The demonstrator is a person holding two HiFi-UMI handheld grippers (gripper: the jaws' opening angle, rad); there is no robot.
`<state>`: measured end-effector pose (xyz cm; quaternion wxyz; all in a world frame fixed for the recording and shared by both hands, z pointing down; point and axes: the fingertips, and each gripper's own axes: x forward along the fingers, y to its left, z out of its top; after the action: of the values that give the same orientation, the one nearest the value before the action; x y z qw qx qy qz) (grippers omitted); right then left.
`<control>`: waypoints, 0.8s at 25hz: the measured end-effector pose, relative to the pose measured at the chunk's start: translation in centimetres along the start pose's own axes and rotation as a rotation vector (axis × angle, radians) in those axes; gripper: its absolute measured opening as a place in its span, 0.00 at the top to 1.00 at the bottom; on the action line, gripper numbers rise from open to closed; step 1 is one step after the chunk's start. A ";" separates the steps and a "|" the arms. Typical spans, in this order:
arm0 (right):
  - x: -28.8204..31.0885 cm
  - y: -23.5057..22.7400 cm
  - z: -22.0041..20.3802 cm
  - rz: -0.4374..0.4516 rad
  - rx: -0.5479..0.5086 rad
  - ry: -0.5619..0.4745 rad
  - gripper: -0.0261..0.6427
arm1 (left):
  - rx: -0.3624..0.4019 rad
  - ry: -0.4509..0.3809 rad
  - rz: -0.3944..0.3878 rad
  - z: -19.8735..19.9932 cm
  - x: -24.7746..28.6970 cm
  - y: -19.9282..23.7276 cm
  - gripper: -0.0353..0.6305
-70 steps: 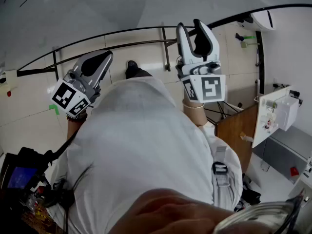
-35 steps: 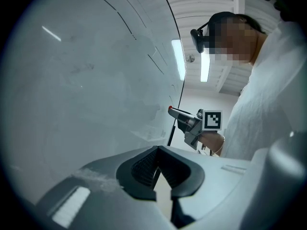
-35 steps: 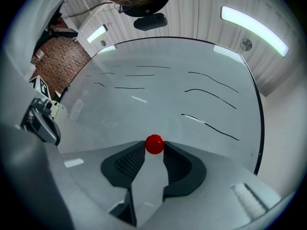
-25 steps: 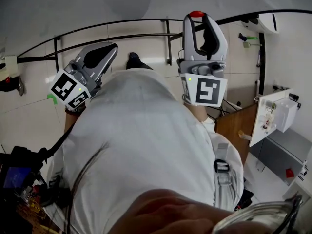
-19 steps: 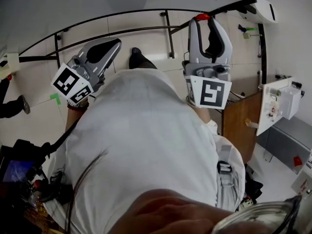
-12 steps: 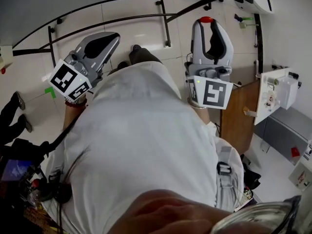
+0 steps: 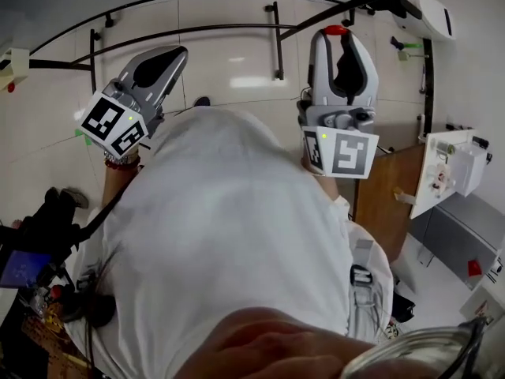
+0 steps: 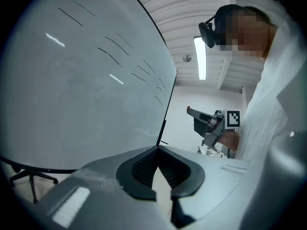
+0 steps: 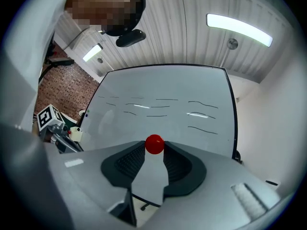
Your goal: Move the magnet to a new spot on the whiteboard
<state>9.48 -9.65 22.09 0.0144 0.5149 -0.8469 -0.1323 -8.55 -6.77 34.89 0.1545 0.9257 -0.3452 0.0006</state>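
Observation:
A small round red magnet (image 9: pixel 154 144) sits pinched between the tips of my right gripper (image 9: pixel 154 148), which is shut on it. In the head view the magnet (image 7: pixel 335 31) shows at the top of the right gripper (image 7: pixel 335 38), close under the whiteboard's black lower frame. The whiteboard (image 9: pixel 163 114) fills the view ahead, with several short black pen strokes on it. My left gripper (image 7: pixel 175 52) is held up to the left, shut and empty; its jaw tips (image 8: pixel 158 148) meet close to the board (image 8: pixel 72 75).
A white holder (image 7: pixel 14 60) and a tiny red dot (image 7: pixel 9 88) sit at the board's far left. A wooden panel (image 7: pixel 383 204) and a white box (image 7: pixel 458 172) stand at the right. A chair base (image 8: pixel 29 178) shows under the board.
The right gripper, open below the magnet on the board 2.8 s ago, rose and shut on it. It has held the magnet over the last second while the view shifted.

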 end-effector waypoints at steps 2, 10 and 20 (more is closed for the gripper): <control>-0.8 -0.5 -0.7 0.004 0.028 0.020 0.78 | -0.001 0.021 0.013 -0.2 0.2 -0.5 0.94; -6.1 -3.0 -3.3 0.030 0.081 0.070 0.78 | -0.092 0.040 0.062 -3.5 1.2 -5.9 0.94; -12.6 -2.0 -3.3 0.104 0.137 0.052 0.78 | -0.172 0.046 0.216 -8.2 -3.5 -10.5 0.94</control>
<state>17.65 -0.12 26.20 0.0078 0.4734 -0.8788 -0.0599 -3.64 5.25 39.33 0.2402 0.8664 -0.4378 0.0087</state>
